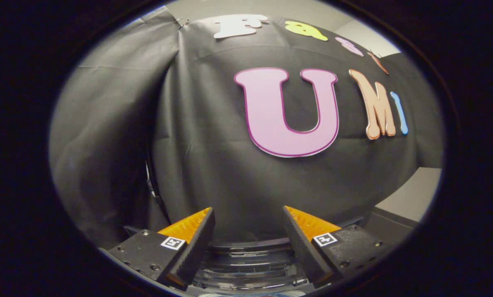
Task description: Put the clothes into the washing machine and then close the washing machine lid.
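The tool [248,214] stands wide apart with nothing held between its fingers [197,243]. Low in the gap between them, just ahead, lies the curved, ribbed top of what looks like the washing machine [246,264], dark and glossy; the view there is too cramped to tell whether its lid is up or down. Beyond the fingers hangs the black cloth wall [213,156] of the booth, creased and folded on the left side.

Nothing legible: only two square coded markers [172,243] on the gripper [248,220], its jaws held apart.
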`<move>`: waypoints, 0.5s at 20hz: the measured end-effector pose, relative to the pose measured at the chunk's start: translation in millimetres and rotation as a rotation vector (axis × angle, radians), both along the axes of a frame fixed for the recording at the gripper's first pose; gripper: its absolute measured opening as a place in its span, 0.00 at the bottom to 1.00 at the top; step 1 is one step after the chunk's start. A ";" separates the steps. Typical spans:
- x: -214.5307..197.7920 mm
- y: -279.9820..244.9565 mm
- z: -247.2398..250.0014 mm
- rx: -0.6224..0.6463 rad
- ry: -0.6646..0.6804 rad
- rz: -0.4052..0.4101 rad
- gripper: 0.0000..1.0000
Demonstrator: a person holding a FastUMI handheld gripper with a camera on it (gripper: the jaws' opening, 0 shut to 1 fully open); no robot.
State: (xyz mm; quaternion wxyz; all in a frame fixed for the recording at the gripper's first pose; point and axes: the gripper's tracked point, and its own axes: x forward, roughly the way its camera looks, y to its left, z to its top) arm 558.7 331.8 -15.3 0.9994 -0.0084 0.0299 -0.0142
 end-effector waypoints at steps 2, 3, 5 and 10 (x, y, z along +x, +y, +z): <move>14.2 -8.3 -13.3 0.000 0.028 -0.033 0.97; 19.3 -9.1 -9.8 -0.028 -0.007 -0.030 0.97; 21.5 -7.1 -10.4 -0.027 -0.021 -0.018 0.97; 17.6 -9.8 -8.1 -0.033 -0.035 -0.010 0.97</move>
